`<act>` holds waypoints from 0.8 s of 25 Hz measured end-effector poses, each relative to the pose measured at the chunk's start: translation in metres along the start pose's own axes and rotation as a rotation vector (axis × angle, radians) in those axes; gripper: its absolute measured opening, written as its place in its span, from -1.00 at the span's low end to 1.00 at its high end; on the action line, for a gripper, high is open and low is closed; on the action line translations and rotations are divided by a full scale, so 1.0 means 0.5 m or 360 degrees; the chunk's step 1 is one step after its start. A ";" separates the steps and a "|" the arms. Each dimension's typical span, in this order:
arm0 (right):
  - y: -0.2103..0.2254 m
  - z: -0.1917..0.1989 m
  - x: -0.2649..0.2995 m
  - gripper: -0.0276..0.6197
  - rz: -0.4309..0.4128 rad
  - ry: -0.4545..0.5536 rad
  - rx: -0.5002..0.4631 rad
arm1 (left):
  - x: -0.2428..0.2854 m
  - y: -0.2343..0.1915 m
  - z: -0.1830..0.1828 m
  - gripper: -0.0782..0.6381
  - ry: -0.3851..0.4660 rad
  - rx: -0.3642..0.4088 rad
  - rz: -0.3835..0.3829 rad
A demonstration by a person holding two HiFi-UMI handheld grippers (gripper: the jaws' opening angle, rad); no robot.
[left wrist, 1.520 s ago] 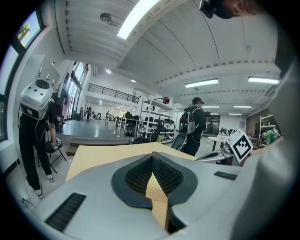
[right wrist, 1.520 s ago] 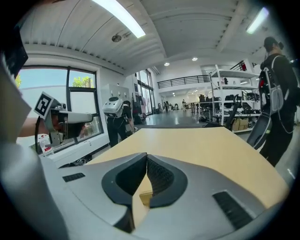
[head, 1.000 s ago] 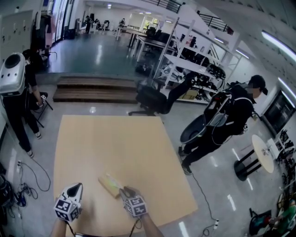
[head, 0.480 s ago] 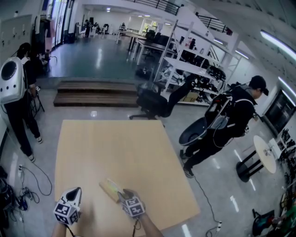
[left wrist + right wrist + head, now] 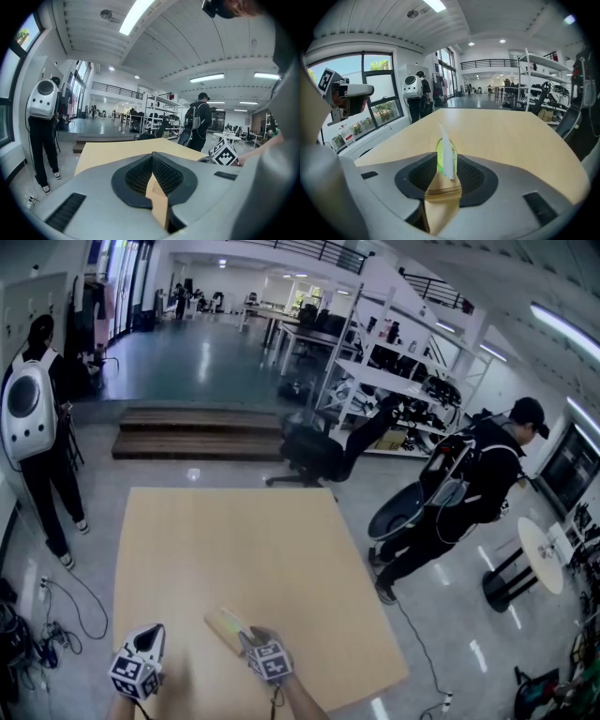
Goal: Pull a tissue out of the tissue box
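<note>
A large open hall with a glossy grey floor, low wooden steps (image 5: 197, 432) and white shelving (image 5: 398, 381) lies beyond a pale wooden worktop (image 5: 244, 540); a person with a white backpack (image 5: 33, 418) stands off to the left and a person in black (image 5: 473, 488) walks past on the right, both well apart from the work. The tissue box (image 5: 226, 625) lies near the worktop's near edge, slanted, with nothing else on the surface; the right tongs (image 5: 253, 643) sit at its near end, while the left tongs (image 5: 152, 634) hang well to the left, apart from the box.

In the left gripper view the left tongs (image 5: 152, 157) are closed tip to tip with nothing between them; only bare worktop shows through the gap below. In the right gripper view the right tongs (image 5: 445, 164) are drawn in on either side of a white tissue (image 5: 446, 152) that stands upright between the pads, so they appear to have it pinched; the tan top of the box and its green-yellow oval show just beneath and behind.

By my reading the grasp is made and the pull is what remains; the tissue's lower part looks rooted in the box opening, so it has to be lifted clear; the box is unheld and may ride up with it.
</note>
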State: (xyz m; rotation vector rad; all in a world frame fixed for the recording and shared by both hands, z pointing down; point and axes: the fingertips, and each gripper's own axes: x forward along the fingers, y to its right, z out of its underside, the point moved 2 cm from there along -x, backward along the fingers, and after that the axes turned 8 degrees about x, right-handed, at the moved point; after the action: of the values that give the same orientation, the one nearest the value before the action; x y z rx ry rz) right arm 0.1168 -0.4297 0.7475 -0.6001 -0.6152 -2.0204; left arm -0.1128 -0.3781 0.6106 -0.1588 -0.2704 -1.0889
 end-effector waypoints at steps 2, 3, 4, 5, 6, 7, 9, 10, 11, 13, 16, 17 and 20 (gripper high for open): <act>0.003 0.001 0.002 -0.48 0.0011 -0.0012 0.0006 | 0.003 -0.002 0.001 -0.76 -0.0001 -0.0001 0.0000; 0.003 0.001 0.003 -0.48 0.0013 -0.0011 0.0003 | 0.004 -0.003 0.004 -0.76 -0.0001 0.0000 0.0000; 0.003 0.002 0.004 -0.49 0.0015 -0.0004 -0.0004 | 0.004 -0.003 0.007 -0.76 -0.0001 0.0001 0.0000; 0.005 0.003 0.004 -0.53 0.0020 0.0005 -0.0011 | 0.004 -0.002 0.009 -0.76 -0.0003 0.0001 0.0000; 0.007 0.007 0.002 -0.58 0.0029 0.0007 -0.0018 | 0.005 -0.001 0.012 -0.76 -0.0005 0.0000 0.0000; 0.009 0.010 -0.001 -0.59 0.0038 0.0000 -0.0021 | 0.005 0.002 0.013 -0.76 -0.0008 -0.0003 0.0000; 0.013 0.015 -0.006 -0.67 0.0046 -0.0007 -0.0028 | 0.004 0.008 0.014 -0.76 -0.0010 -0.0008 0.0000; 0.014 0.018 -0.004 -0.67 0.0043 -0.0006 -0.0029 | 0.004 0.010 0.013 -0.76 -0.0010 -0.0010 0.0002; 0.014 0.019 -0.004 -0.67 0.0036 -0.0011 -0.0024 | 0.004 0.012 0.011 -0.76 -0.0012 -0.0010 0.0007; 0.008 0.015 -0.009 -0.67 0.0026 -0.0022 -0.0010 | 0.004 0.017 0.007 -0.76 -0.0019 -0.0010 0.0020; 0.008 0.015 -0.014 -0.77 0.0040 -0.0010 -0.0011 | 0.003 0.017 0.016 -0.76 -0.0018 -0.0001 0.0007; 0.009 0.016 -0.014 -0.77 0.0041 -0.0007 -0.0017 | 0.003 0.018 0.018 -0.76 -0.0018 0.0000 0.0005; 0.012 0.015 -0.013 -0.80 0.0047 0.0000 -0.0031 | 0.003 0.022 0.016 -0.76 -0.0027 -0.0002 0.0007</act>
State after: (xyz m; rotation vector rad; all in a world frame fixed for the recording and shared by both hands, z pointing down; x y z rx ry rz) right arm 0.1262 -0.4235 0.7499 -0.6170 -0.5840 -2.0010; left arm -0.1034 -0.3721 0.6187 -0.1698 -0.2841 -1.0841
